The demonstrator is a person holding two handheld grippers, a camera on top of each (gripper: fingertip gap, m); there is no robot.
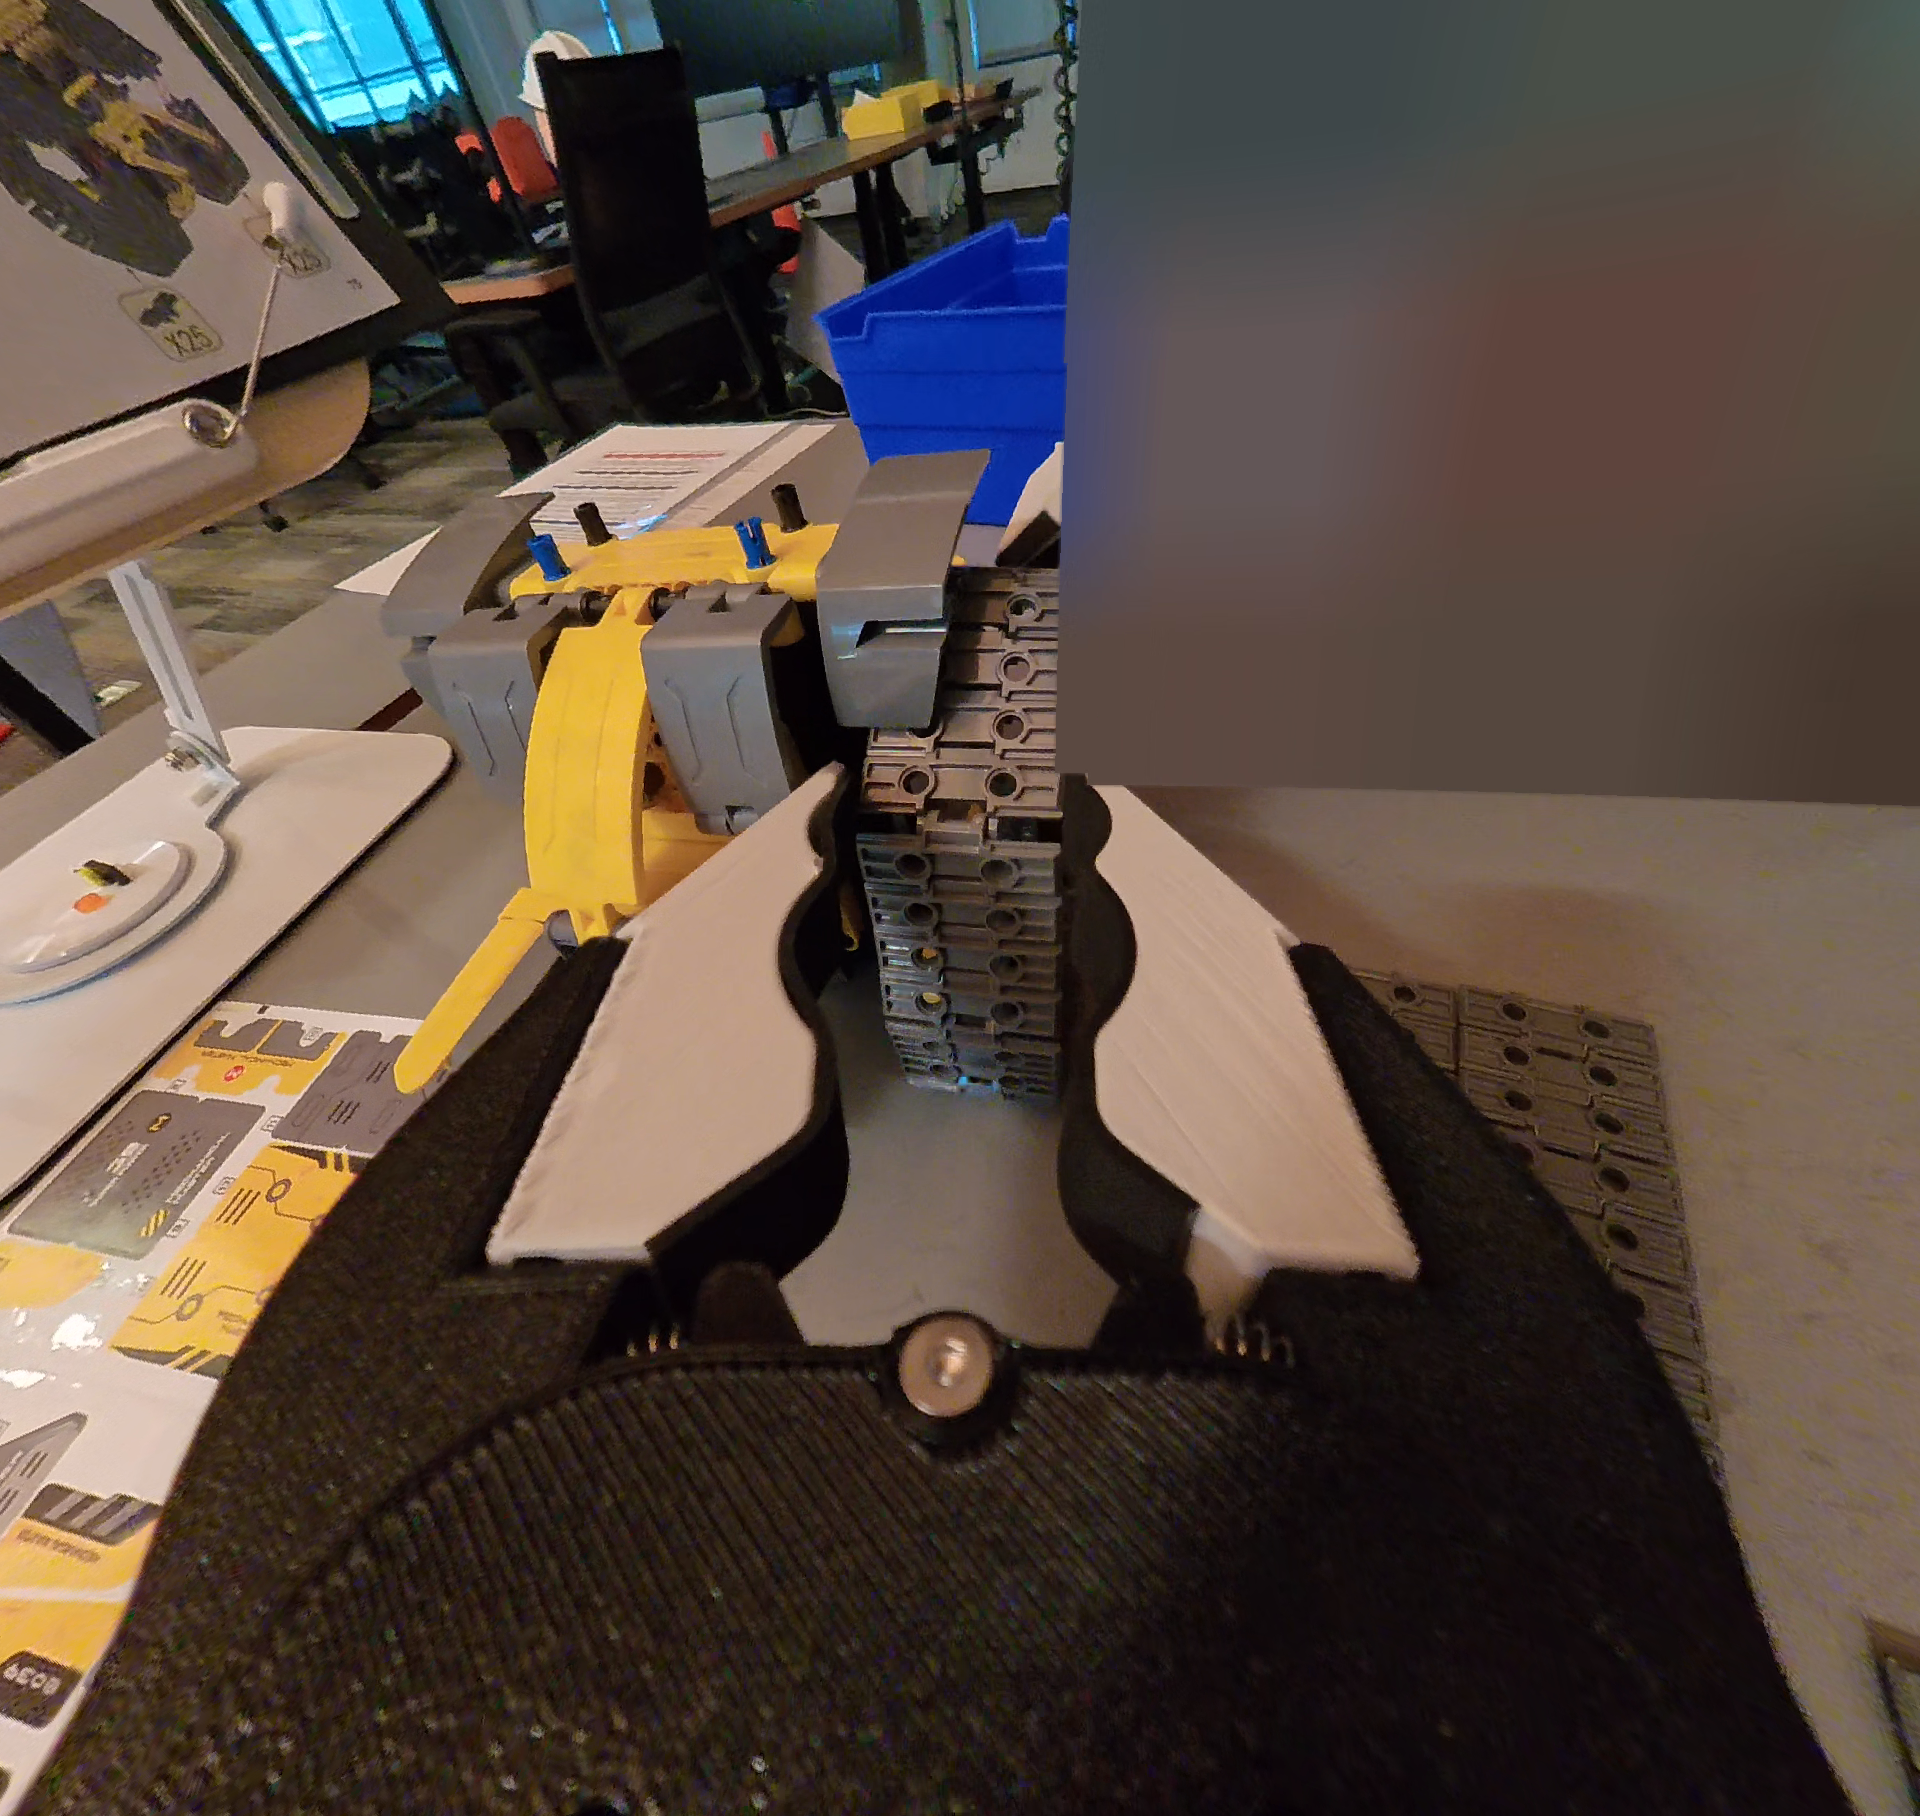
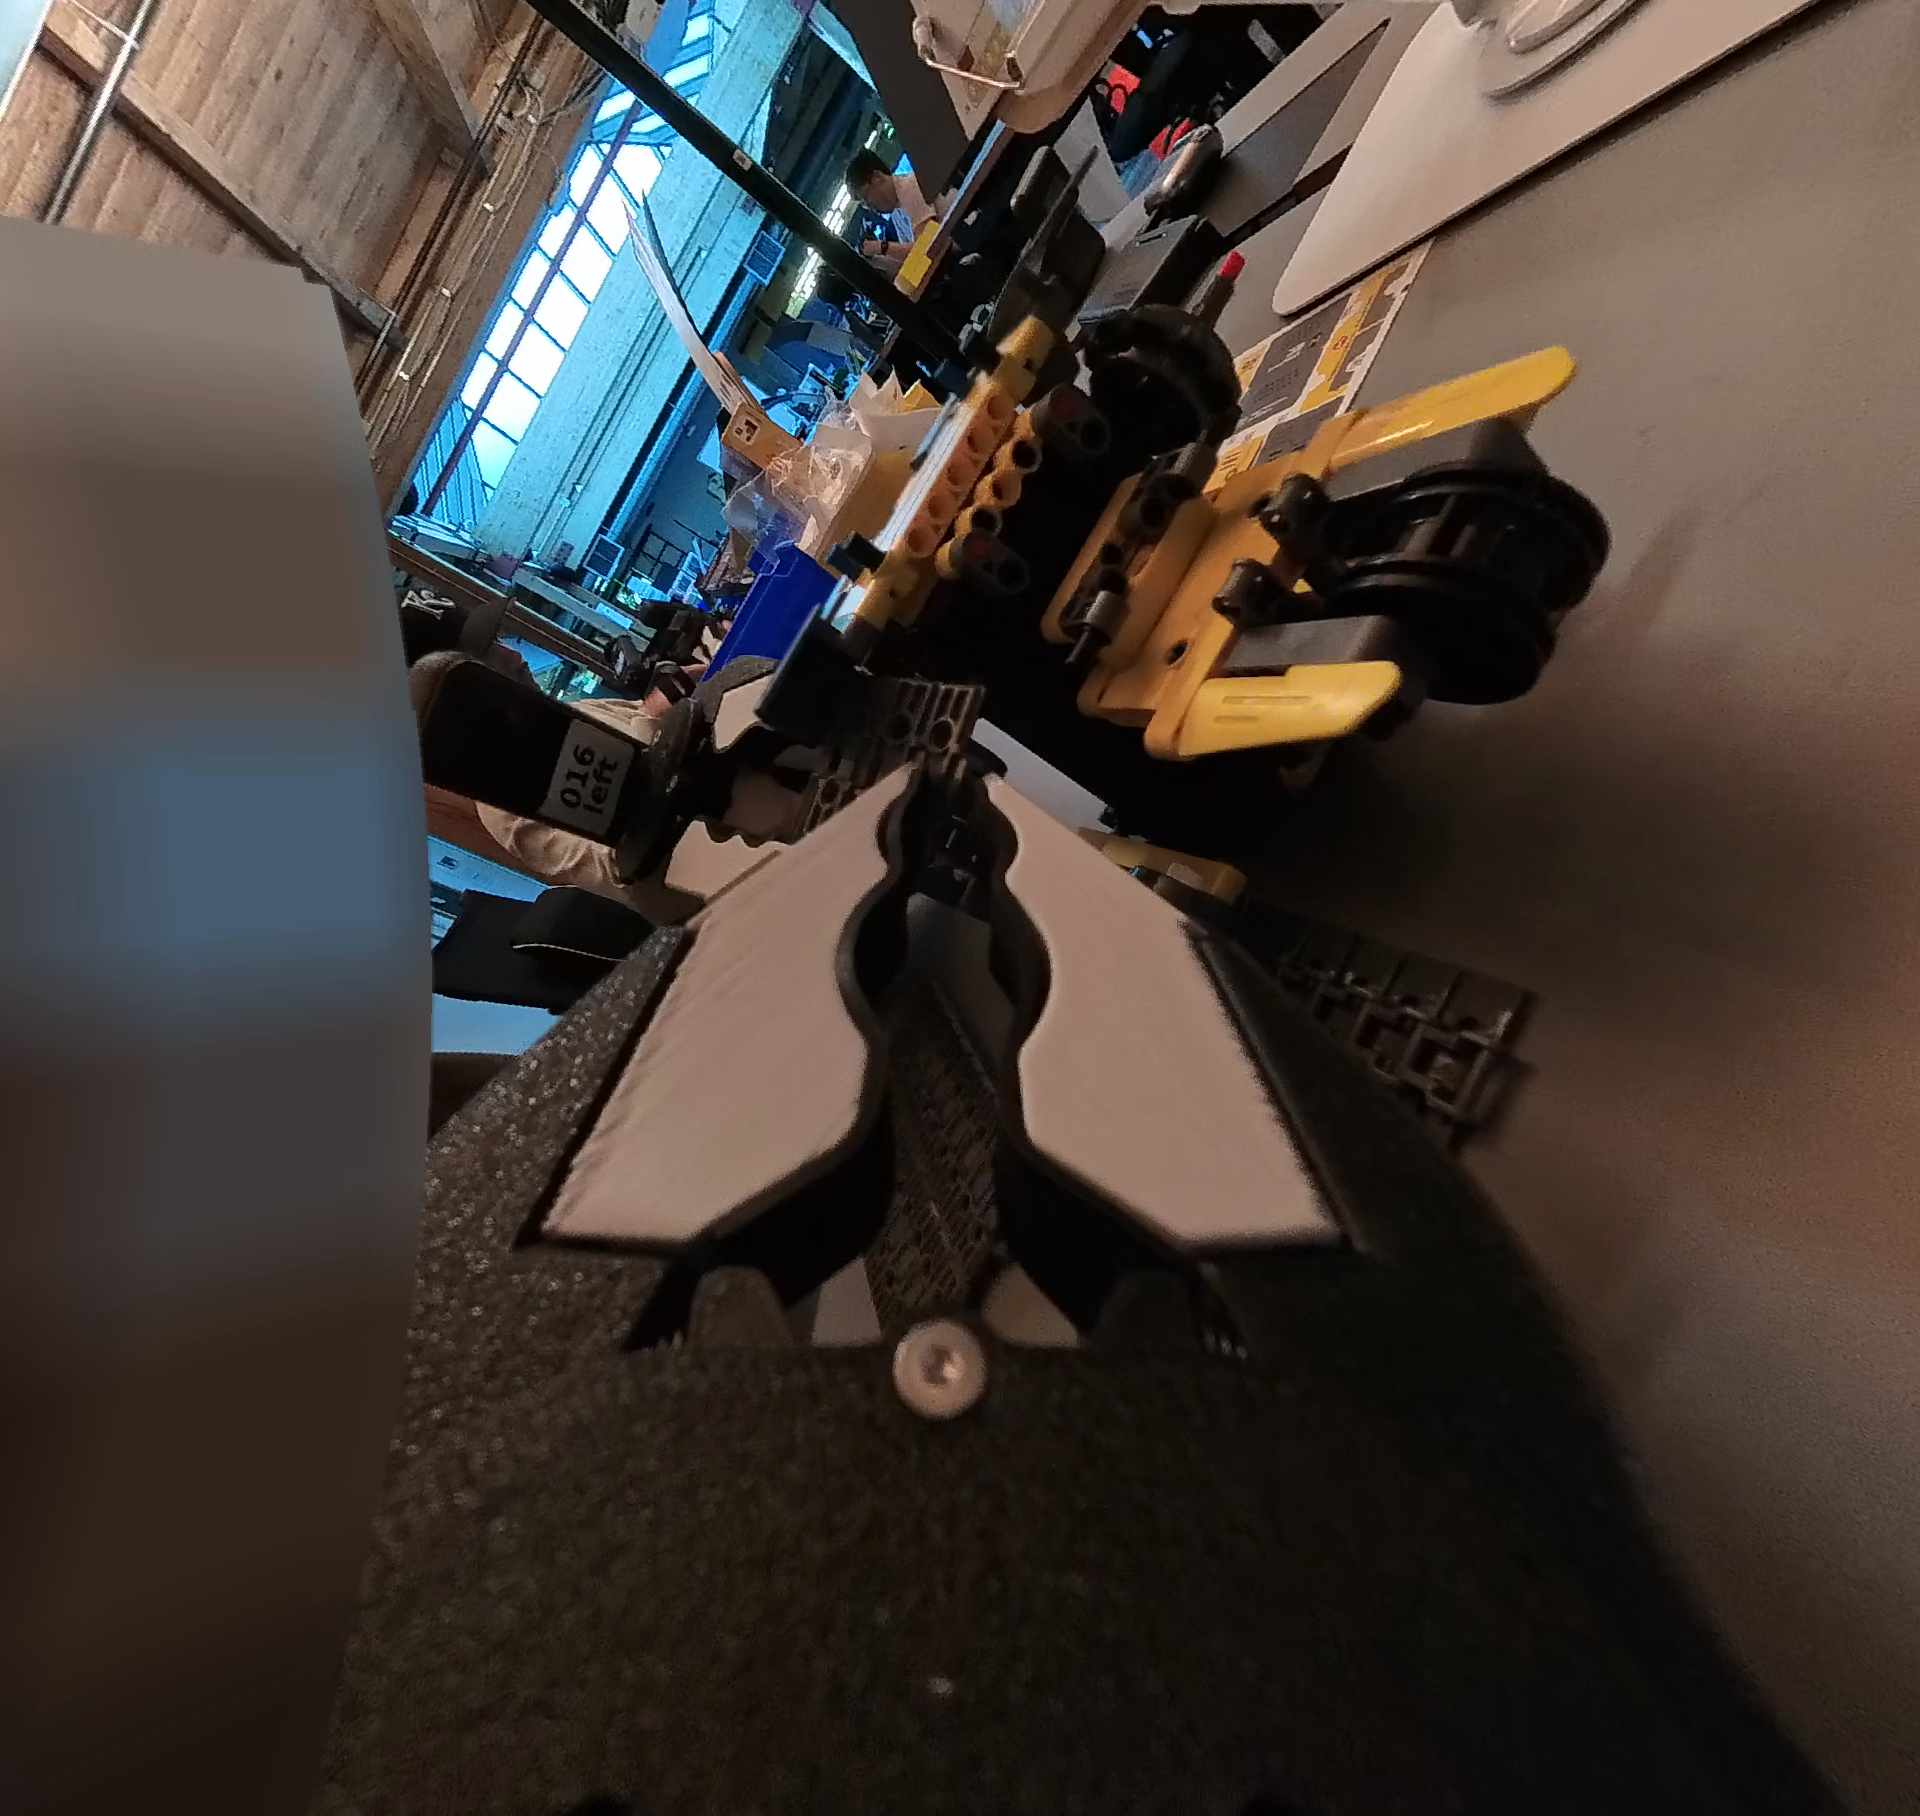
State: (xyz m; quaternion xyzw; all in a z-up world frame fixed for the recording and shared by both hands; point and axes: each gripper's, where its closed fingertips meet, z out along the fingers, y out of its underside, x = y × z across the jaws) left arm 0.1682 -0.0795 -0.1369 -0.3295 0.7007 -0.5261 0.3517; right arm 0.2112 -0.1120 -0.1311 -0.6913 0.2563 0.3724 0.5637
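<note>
1. Left gripper [image 1: 961, 831]: white fingers pinching the grey linked plastic tread band [image 1: 961, 935], which runs toward 12 o'clock.
2. Right gripper [image 2: 951, 795]: fingertips closed on a dark portion of the same band at 12 o'clock.
3. Yellow-and-grey brick-built vehicle model [image 1: 634, 706]: at 10 o'clock of the left gripper, touching the band.
4. Loose flat tread strip [image 1: 1558, 1122]: at 3 o'clock on the grey table [image 1: 1558, 883].
5. Handling: firm pinches near link joints should resist buckling.

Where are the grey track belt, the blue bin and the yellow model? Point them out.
grey track belt [image 1: 961, 935], left wrist view, middle links.
blue bin [image 1: 951, 343], left wrist view, front wall.
yellow model [image 2: 1174, 561], right wrist view, side frame.
</note>
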